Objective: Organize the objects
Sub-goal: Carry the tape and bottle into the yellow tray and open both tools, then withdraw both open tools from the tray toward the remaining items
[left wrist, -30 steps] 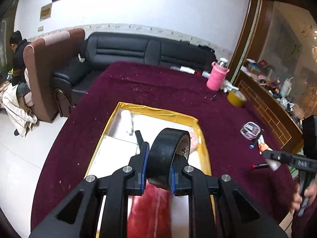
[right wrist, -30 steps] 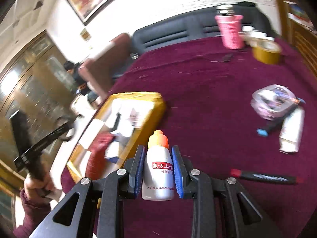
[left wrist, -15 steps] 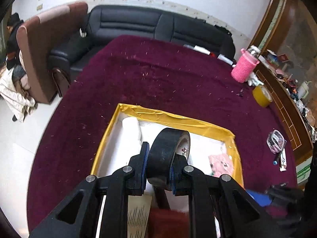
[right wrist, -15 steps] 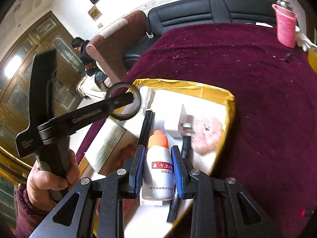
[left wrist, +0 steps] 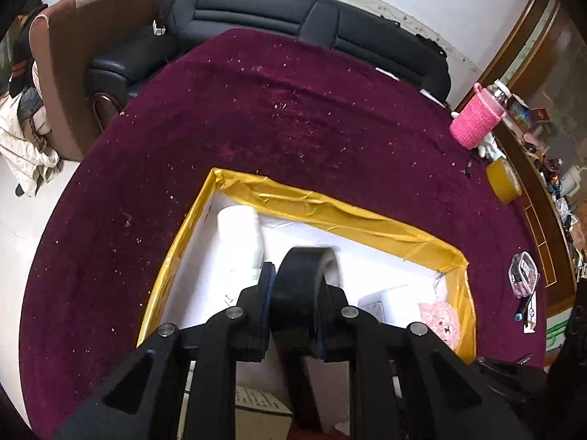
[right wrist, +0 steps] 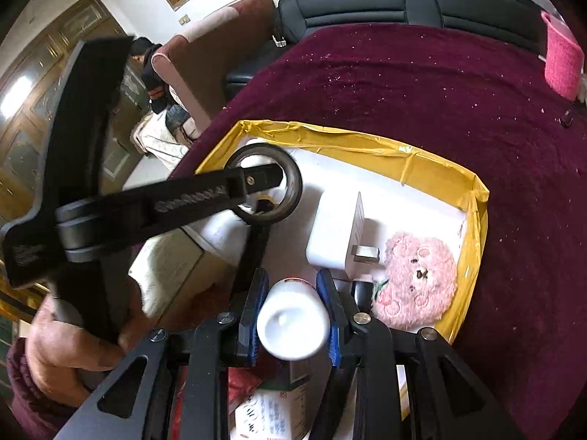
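1. Black tape roll [left wrist: 302, 293] clamped on edge between the pads of the left gripper [left wrist: 293, 306], held over the white floor of the yellow-rimmed box [left wrist: 330, 216]; in the right wrist view the same roll [right wrist: 266, 187] hangs over the box's far left corner.
2. Small white bottle [right wrist: 292, 321] pinched between the blue pads of the right gripper [right wrist: 291, 310], base turned toward the camera, orange cap barely showing behind it, held over the near part of the box [right wrist: 367, 143].
3. Just ahead of the left gripper, inside the box: a white cylinder [left wrist: 240, 236] lying along the left wall; ahead to the right, a white adapter [left wrist: 385, 300] and a pink plush bear [left wrist: 440, 321].
4. Directly beyond the right gripper: the adapter [right wrist: 337, 234] with its metal prongs toward the bear [right wrist: 416, 280], which lies against the right wall; to the left, a cream carton [right wrist: 172, 267].
5. Left hand [right wrist: 69, 344] wrapped round the left gripper's handle, low left of the right gripper.
6. Far right of the left gripper, on the maroon cloth [left wrist: 293, 110]: pink knitted bottle sleeve [left wrist: 475, 123], yellow tape roll [left wrist: 504, 181], clear pouch [left wrist: 522, 275].
7. Beyond the cloth: black sofa [left wrist: 293, 18] and brown armchair [left wrist: 73, 55].
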Demonstrator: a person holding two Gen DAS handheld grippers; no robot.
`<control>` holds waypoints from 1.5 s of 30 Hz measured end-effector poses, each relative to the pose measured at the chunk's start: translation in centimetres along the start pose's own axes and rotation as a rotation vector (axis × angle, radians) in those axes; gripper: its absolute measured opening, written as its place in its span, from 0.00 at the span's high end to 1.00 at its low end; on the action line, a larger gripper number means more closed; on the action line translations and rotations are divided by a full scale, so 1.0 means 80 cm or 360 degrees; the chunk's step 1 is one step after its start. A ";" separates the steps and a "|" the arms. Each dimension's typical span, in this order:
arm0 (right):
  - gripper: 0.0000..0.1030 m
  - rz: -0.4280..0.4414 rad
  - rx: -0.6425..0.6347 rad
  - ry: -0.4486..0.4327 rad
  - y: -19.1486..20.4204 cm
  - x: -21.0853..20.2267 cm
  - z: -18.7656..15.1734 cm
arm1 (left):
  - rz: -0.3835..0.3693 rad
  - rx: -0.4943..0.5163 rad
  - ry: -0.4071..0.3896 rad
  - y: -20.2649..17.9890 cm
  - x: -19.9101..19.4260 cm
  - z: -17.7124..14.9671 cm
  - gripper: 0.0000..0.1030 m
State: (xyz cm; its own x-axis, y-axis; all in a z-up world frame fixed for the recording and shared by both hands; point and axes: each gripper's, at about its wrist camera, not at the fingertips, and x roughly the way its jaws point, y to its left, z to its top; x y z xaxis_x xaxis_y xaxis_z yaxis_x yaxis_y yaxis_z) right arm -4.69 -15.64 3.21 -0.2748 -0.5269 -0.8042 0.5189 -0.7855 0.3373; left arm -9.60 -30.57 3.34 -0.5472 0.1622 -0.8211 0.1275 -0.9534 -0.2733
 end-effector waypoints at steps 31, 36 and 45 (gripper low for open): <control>0.20 -0.0213 -0.0037 -0.0416 -0.025 -0.148 -0.110 | 0.0112 0.0339 -0.0610 -0.129 -0.208 -0.130 0.03; 0.18 -0.0245 0.0126 -0.0493 -0.071 -0.189 -0.146 | 0.0151 0.0409 -0.0680 -0.173 -0.225 -0.166 0.03; 0.15 -0.0276 0.0352 -0.0628 -0.132 -0.249 -0.209 | 0.0219 0.0545 -0.0715 -0.235 -0.234 -0.214 0.00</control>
State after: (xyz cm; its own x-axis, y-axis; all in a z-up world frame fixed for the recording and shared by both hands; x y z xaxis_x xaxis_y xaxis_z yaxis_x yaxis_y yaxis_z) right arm 8.87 8.57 7.50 -0.6504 -0.4315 -0.6251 0.2654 -0.9002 0.3452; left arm 12.37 -11.30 15.27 -0.8513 -0.0215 -0.5242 -0.0116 -0.9981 0.0597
